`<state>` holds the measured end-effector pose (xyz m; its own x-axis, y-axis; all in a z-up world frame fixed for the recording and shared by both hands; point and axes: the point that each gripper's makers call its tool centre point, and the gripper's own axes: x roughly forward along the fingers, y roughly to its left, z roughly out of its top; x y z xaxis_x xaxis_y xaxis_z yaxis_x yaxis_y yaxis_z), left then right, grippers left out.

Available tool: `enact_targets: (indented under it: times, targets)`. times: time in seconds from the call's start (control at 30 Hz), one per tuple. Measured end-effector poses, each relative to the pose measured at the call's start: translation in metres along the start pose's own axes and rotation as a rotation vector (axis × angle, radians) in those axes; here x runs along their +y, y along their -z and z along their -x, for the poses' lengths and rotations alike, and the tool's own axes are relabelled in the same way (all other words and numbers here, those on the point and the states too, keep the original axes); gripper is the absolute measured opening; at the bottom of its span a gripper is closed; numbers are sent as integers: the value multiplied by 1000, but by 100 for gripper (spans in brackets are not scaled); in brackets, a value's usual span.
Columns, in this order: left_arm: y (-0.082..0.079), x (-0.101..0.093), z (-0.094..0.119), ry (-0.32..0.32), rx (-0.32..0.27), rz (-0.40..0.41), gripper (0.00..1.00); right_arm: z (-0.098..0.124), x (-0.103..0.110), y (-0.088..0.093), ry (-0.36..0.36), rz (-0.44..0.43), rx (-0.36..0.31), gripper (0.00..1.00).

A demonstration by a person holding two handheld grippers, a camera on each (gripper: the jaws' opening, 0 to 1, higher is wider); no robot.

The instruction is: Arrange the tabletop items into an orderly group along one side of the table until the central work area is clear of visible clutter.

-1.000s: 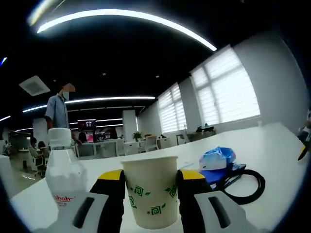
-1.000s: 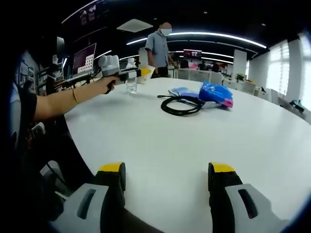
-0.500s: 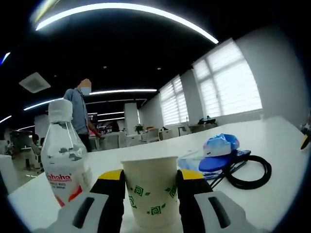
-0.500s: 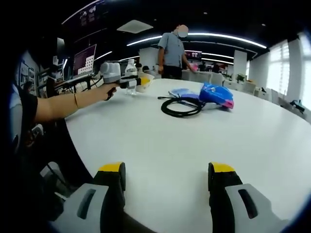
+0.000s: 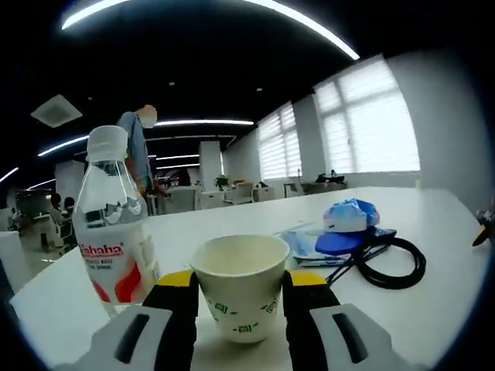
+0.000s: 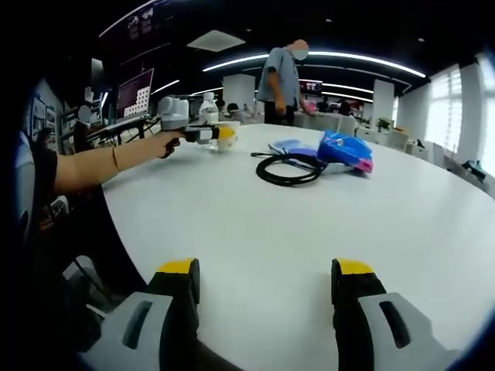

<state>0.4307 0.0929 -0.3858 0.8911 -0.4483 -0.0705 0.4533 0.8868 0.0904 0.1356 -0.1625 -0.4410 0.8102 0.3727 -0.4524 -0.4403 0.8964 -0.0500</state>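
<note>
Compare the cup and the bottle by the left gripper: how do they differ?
The cup is short, opaque cream paper with green marks and an open top; the bottle is taller, clear plastic, capped white, with a red label. The cup sits between the left gripper jaws; the bottle stands free beside them. Both are upright at the same end of the white table.

The room was lit by long ceiling light strips (image 5: 209,122) and by bright window blinds (image 5: 363,127) at 2 o'clock, slightly overexposed. Soft glare was spread across the white table (image 6: 309,224). Straight lines were bent by fisheye distortion towards the edges.
</note>
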Motion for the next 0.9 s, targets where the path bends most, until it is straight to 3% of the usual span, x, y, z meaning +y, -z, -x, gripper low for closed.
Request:
enact_targets:
  times: [0.33,0.47,0.7,0.9]
  targets:
    - [2,0,2,10,25,20,43,2,2,-2,0,7,-1,66]
    - [-3,-1,5,24,-4,33,44,1,3,-1,-2,6,0,67]
    - [-18,-4,7,45,-45,11,62,1,0,0,10,0,-3,70]
    - [-22,-9,11,59,-53,-11,66,1,0,-1,10,-8,-12,71]
